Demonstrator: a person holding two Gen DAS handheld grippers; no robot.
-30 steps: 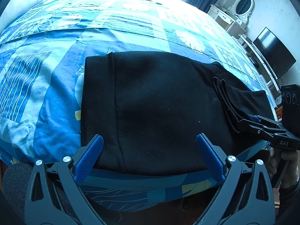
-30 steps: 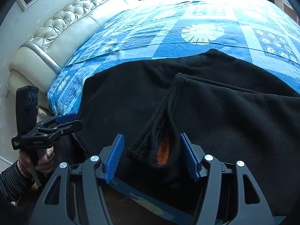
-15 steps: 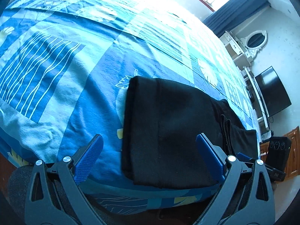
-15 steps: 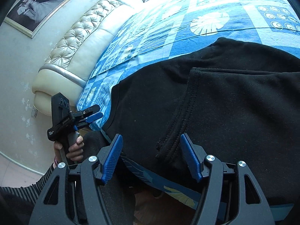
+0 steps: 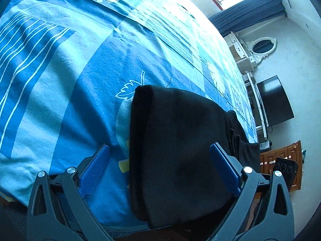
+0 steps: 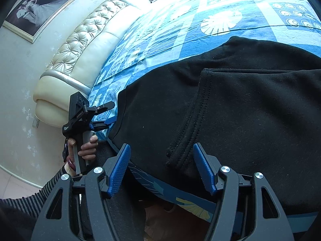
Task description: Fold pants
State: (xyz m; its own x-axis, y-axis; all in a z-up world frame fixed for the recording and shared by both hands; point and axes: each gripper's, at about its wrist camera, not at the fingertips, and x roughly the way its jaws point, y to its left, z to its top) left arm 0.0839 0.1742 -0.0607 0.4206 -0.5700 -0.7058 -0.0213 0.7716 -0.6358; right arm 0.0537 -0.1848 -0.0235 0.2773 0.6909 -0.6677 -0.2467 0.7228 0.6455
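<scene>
Two grippers hover at the near edge of a bed (image 5: 84, 84), both with jaws spread and nothing pinched. The black pants (image 5: 180, 144) lie folded on the blue patterned cover at that edge. The left gripper (image 5: 159, 166) straddles the pants' left fold, one finger over the cover, the other over the cloth. The right gripper (image 6: 161, 168) sits over a stitched hem (image 6: 192, 120) lying on top of the pants. From the right wrist view, a hand (image 6: 86, 146) in a striped sleeve (image 6: 46, 190) holds the left tool beside the padded headboard (image 6: 80, 46).
</scene>
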